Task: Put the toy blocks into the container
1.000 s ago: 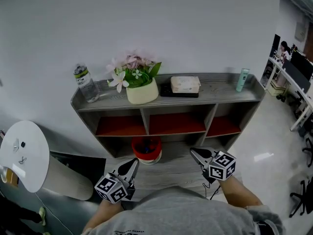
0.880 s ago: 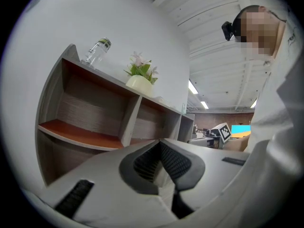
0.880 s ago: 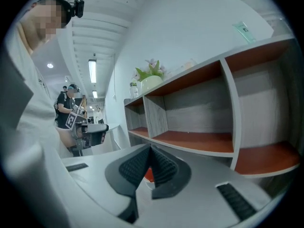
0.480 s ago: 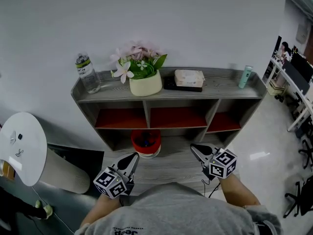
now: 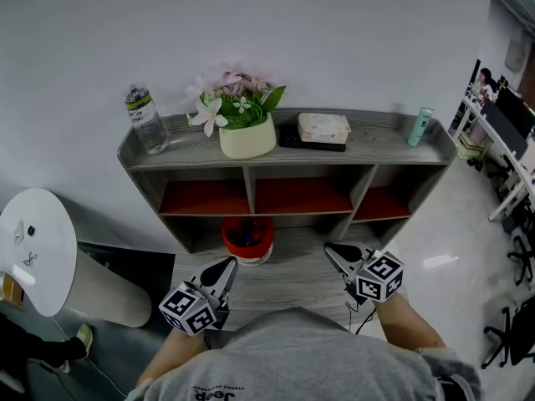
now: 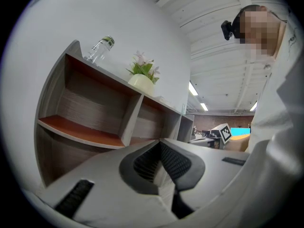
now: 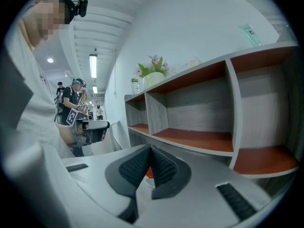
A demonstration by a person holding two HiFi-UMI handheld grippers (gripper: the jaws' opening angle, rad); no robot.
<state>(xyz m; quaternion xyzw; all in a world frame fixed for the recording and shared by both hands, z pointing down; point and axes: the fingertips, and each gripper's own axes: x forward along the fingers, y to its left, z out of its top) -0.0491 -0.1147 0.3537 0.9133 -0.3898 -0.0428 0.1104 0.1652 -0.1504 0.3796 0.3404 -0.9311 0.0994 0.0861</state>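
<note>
White painted wall (image 5: 351, 32) rises behind a long grey wood-grain shelf unit (image 5: 368, 153) whose three open compartments have orange-red floors. On its top, from left to right in the head view, stand a clear plastic water bottle with a green label (image 5: 144, 120), a cream pot of pink and white flowers (image 5: 247, 137), a beige soft pack on a flat black tray (image 5: 323, 128) and a slim teal bottle (image 5: 420, 127). Below the compartments, on the grey wood-grain ledge (image 5: 292, 278) in front of you, sits the round red container (image 5: 236, 249), under the middle compartment and between your two grippers, apart from both; a few dark and blue pieces lie inside it, too small to name. Your left gripper (image 5: 226, 266) points level toward the shelf, its ribbed black pads pressed together with nothing between them. Your right gripper (image 5: 333, 251) tilts slightly down, its pads likewise closed tip to tip and holding nothing; in the right gripper view a sliver of the red container shows beyond them. A white round-topped stand (image 5: 38, 249) sits at your far left.
</note>
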